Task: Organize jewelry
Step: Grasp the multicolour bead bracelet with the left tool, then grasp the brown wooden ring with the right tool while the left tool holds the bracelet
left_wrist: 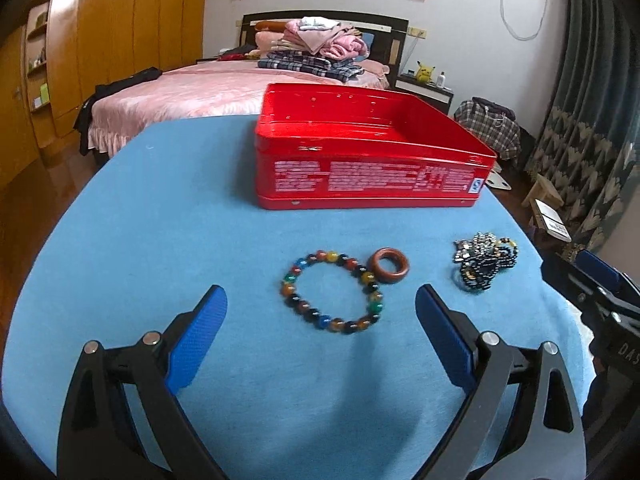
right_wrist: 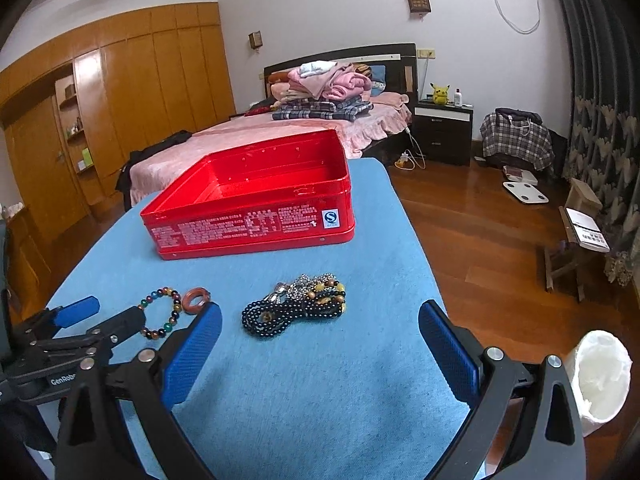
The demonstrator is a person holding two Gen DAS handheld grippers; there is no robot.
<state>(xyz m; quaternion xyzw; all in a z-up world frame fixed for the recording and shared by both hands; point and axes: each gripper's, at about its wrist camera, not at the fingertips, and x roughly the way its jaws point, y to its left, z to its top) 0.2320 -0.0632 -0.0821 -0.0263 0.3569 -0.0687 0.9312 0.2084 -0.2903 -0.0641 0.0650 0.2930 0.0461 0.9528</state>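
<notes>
Left wrist view: your left gripper [left_wrist: 320, 312] hangs released before the beaded bracelet [left_wrist: 332, 292]; your right gripper [right_wrist: 320, 322] (also released) faces the necklace pile [right_wrist: 296, 304].

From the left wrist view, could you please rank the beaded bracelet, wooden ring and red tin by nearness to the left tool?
1. Beaded bracelet, just ahead of the left tool.
2. Wooden ring, touching its far right.
3. Red tin, farthest back.
</notes>
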